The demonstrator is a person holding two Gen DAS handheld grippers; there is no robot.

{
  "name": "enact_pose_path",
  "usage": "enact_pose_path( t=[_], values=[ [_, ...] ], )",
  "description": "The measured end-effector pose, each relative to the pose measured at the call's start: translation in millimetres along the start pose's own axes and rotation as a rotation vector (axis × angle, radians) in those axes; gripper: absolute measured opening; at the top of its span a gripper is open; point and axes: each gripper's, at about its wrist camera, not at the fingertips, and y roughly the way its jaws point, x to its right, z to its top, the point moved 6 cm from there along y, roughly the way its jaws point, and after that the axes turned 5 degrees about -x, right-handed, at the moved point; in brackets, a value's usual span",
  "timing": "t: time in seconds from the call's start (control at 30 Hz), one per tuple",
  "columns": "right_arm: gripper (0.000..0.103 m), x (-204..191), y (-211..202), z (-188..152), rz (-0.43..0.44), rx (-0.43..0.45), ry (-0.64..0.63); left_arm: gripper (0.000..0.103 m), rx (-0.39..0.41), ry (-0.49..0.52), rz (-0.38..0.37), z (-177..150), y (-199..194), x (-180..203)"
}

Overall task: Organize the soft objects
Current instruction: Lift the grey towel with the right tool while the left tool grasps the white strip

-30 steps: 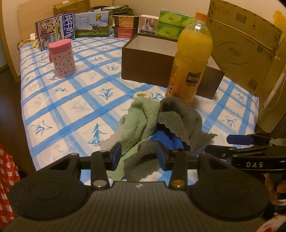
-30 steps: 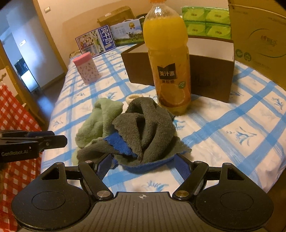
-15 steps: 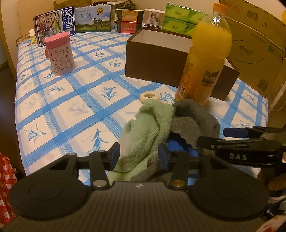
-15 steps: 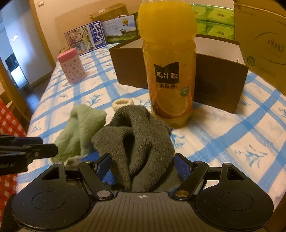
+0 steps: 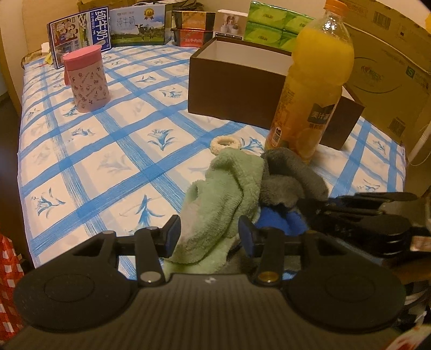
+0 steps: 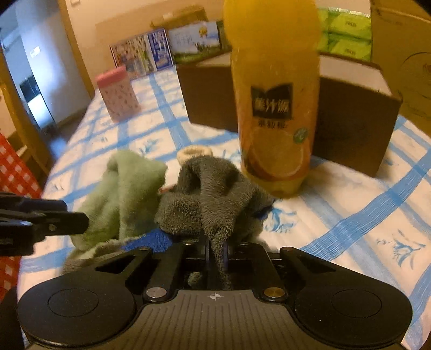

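A pile of soft cloths lies on the blue-checked tablecloth (image 5: 113, 150): a green towel (image 5: 226, 188), a grey towel (image 5: 291, 172) and a blue cloth (image 5: 277, 218) under them. My left gripper (image 5: 210, 234) stands open, its jaws on either side of the green towel's near fold. My right gripper (image 6: 215, 250) is shut on a fold of the grey towel (image 6: 212, 188), which bunches up in front of it. The green towel (image 6: 126, 188) lies to its left. A cream fluffy ring (image 5: 225, 144) rests just behind the pile.
An orange juice bottle (image 5: 315, 88) stands right behind the cloths, close to the grey towel. Behind it is an open brown box (image 5: 231, 91). A pink cup (image 5: 87, 79) stands at the left; cartons and green tissue packs (image 5: 272, 24) line the back, and a big cardboard carton (image 5: 382, 75) is at the right.
My right gripper went from wide open to shut on the grey towel after moving in and down. My left gripper moved forward so that the green towel lies between its jaws.
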Motion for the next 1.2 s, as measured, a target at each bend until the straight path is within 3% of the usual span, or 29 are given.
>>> enact_pose_path(
  t=[0.23, 0.5, 0.77, 0.93, 1.2],
  values=[
    [0.008, 15.1, -57.0, 7.2, 0.029, 0.118, 0.034, 0.044, 0.03, 0.028, -0.009, 3.6, -14.5, 3.3],
    [0.008, 57.9, -113.8, 18.5, -0.05, 0.228, 0.135, 0.044, 0.072, 0.077, -0.016, 26.7, -20.4, 2.6],
    [0.008, 108.3, -136.5, 33.7, -0.144, 0.296, 0.239, 0.044, 0.119, 0.166, -0.014, 80.1, 4.3, -6.9],
    [0.008, 127.8, -129.2, 36.7, -0.169, 0.289, 0.285, 0.044, 0.057, 0.184, -0.08, 95.0, 44.1, -5.3],
    [0.008, 143.6, -102.0, 26.6, -0.179, 0.229, 0.319, 0.044, -0.063, 0.311, -0.141, 69.9, 98.9, 26.0]
  ],
)
